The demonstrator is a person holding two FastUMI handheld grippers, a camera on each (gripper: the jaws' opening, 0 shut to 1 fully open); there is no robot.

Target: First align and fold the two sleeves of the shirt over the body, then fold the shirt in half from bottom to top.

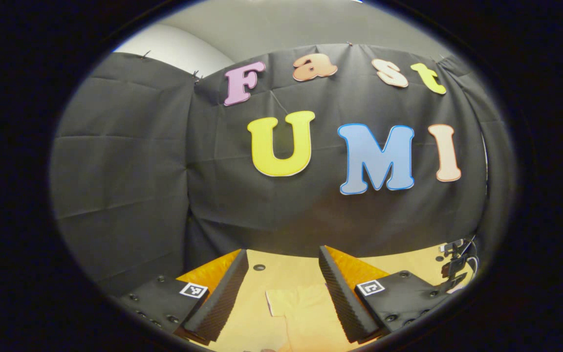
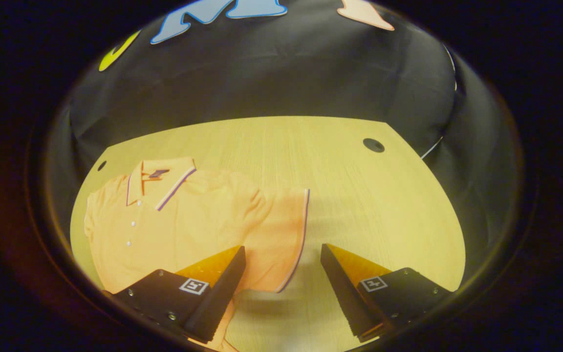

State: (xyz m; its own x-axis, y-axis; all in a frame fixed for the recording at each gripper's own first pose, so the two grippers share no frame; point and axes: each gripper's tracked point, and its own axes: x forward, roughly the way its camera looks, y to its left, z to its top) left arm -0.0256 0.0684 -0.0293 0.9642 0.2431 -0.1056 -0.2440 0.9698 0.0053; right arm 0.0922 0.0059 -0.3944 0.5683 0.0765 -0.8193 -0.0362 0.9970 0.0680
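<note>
The orange polo shirt lay flat on the wooden table, collar toward the far wall and button placket facing up. In the right gripper view its sleeve stretched outward, the piped cuff edge running just ahead of the gap between the fingers. The right gripper hovered over that sleeve with its fingers spread wide and nothing between them. Neither sleeve looked folded over the body, so the first step, by my reading, had not yet begun.

In the left gripper view a pale orange piece of the shirt showed low between the fingers of the left gripper, also spread wide and empty, pointed more at the black cloth wall than at the cloth below.

The next move likely called for lowering the right gripper onto the cuff edge and pinching it, then carrying it across toward the placket. Bare table lay open to the right of the sleeve, up to a round cable hole near the far edge.
</note>
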